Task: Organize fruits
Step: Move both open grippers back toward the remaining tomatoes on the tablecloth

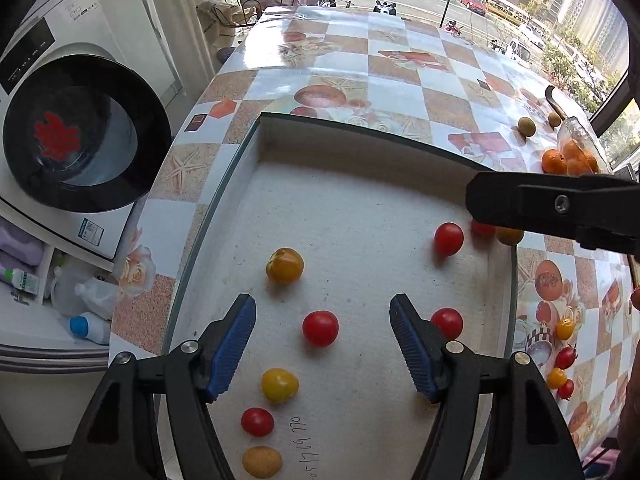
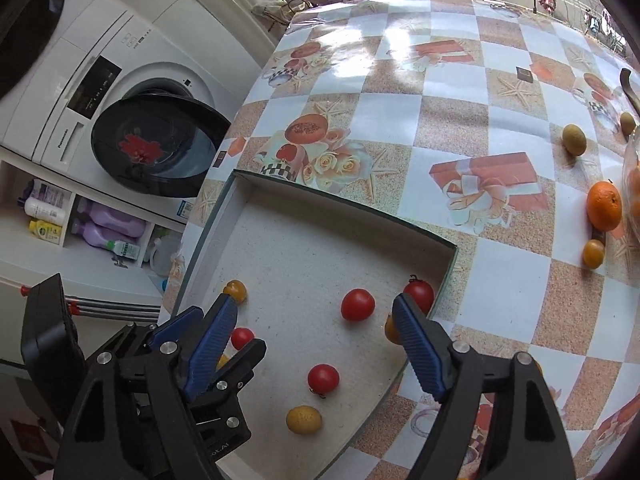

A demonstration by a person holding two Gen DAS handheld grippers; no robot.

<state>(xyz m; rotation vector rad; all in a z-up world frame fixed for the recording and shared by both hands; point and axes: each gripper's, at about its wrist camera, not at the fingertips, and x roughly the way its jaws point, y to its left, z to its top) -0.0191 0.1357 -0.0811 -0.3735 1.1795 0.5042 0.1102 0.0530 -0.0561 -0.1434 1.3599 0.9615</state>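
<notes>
In the tray (image 1: 256, 148), five red tomatoes (image 1: 320, 328); four yellow (image 1: 284, 265).

Both wrist cameras look steeply down, close over shallow box (image 1: 256, 148) (image 2: 240, 216); box interior shared.

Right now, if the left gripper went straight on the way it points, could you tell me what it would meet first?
Probably the red tomato lying in the tray, between the open left gripper fingers; depth is uncertain.
</notes>
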